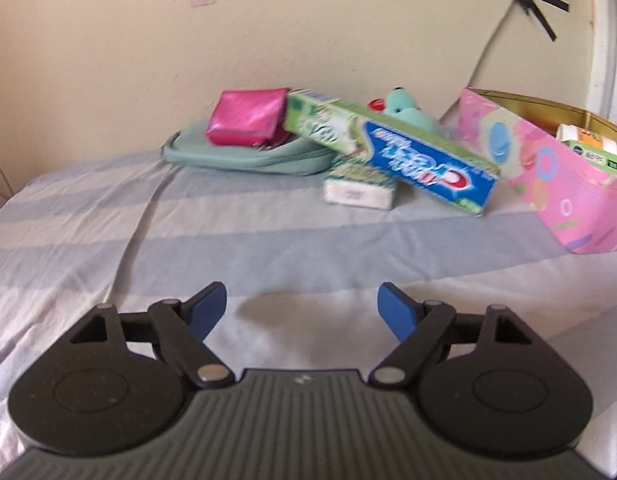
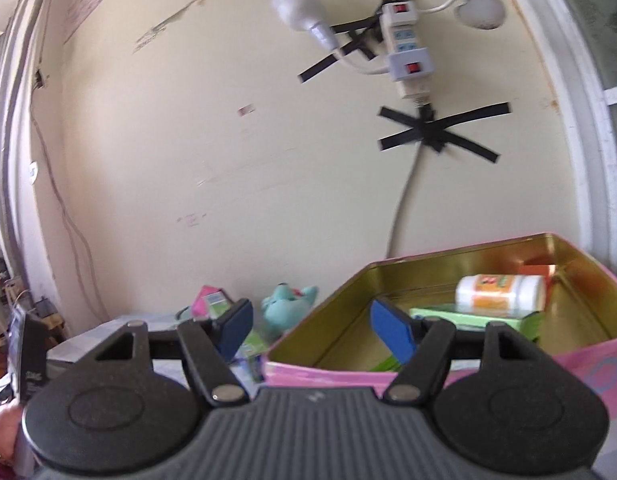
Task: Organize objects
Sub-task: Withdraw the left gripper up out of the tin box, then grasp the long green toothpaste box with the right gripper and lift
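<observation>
A toothpaste box [image 1: 392, 146] leans on a small white and green packet [image 1: 358, 188] on the striped bed sheet [image 1: 268, 240]. A pink wallet [image 1: 248, 118] lies on a teal pouch [image 1: 244, 156]. A teal plush toy [image 1: 408, 110] sits behind; it also shows in the right wrist view [image 2: 286, 306]. A pink tin box [image 1: 568, 184] stands at the right and holds a white bottle [image 2: 500, 290] and a green box [image 2: 476, 318]. My left gripper [image 1: 302, 308] is open and empty, short of the pile. My right gripper [image 2: 310, 330] is open and empty above the tin's [image 2: 428, 372] near rim.
A wall rises right behind the bed, with a power strip [image 2: 406, 44] and its cable [image 2: 404, 200] taped on. A window frame [image 2: 580, 120] is at the right. The other hand-held device [image 2: 24, 356] shows at the left edge of the right wrist view.
</observation>
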Available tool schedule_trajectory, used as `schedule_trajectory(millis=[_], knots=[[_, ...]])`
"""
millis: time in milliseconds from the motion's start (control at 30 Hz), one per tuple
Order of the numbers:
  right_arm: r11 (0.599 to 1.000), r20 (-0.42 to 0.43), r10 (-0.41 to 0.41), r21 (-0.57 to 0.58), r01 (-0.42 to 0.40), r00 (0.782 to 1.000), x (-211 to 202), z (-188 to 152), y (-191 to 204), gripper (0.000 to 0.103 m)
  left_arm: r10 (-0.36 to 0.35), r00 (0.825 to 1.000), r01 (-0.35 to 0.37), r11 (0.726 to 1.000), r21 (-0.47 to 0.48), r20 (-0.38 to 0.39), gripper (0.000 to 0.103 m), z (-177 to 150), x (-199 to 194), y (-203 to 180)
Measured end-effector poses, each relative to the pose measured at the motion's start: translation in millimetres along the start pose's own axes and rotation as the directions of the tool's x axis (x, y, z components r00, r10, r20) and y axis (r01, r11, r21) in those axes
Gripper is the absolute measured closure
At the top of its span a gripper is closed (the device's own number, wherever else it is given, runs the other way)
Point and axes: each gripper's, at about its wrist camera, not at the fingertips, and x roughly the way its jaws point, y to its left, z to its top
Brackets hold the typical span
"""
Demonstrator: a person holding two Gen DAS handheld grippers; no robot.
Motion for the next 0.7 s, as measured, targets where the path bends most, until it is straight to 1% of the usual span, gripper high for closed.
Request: schedule_trajectory(millis=[33,100,167,233,300,333,367,433,500,600,700], knots=[[0.999,-0.023,0.022,-0.024,-0.023,0.999,7,-1,14,0.035,0.011,1.000,-0.011,1.000,-0.015,-0.005,0.018,-1,1,11],[0.995,-0.077,0.056,-0.075,-0.062,0.995,26,-3,43,0.035,0.065,0.998,-0.065,0.998,0.004,-0.002,0.018,0,6,24],[0.989,-0.134,0.065,-0.123,-0.082,0.989,51,-6,68,0.035,0.101,0.995,-0.101,0.995,-0.003,0.011,0.018,2,11,40],[0.984,-0.199,0.054,-0.155,-0.086,0.979,82,-5,89,0.035,0.126,0.992,-0.126,0.991,-0.052,0.012,0.019,5,17,57],[0.976,-0.232,0.020,-0.206,-0.070,0.973,113,-2,105,0.037,0.087,0.996,-0.087,0.985,-0.151,-0.003,0.019,7,21,75],[0.970,-0.241,-0.009,-0.239,-0.051,0.970,128,-1,111,0.037,0.076,0.997,-0.076,0.979,-0.190,-0.003,0.019,7,22,82],[0.963,-0.250,-0.045,-0.269,-0.025,0.967,145,0,117,0.037,0.082,0.997,-0.079,0.975,-0.208,0.005,0.019,6,21,84],[0.960,-0.272,-0.088,-0.281,0.009,0.958,176,5,121,0.037,0.090,0.996,-0.086,0.975,-0.204,0.012,0.019,6,19,84],[0.961,-0.298,-0.124,-0.274,0.040,0.947,205,10,122,0.037,0.079,0.997,-0.077,0.981,-0.179,0.005,0.019,6,21,79],[0.969,-0.345,-0.162,-0.231,0.084,0.925,245,11,115,0.036,0.073,0.997,-0.072,0.984,-0.161,0.005,0.019,6,23,77],[0.975,-0.393,-0.187,-0.186,0.121,0.900,272,7,108,0.036,0.051,0.999,-0.053,0.982,-0.184,-0.015,0.018,5,24,82]])
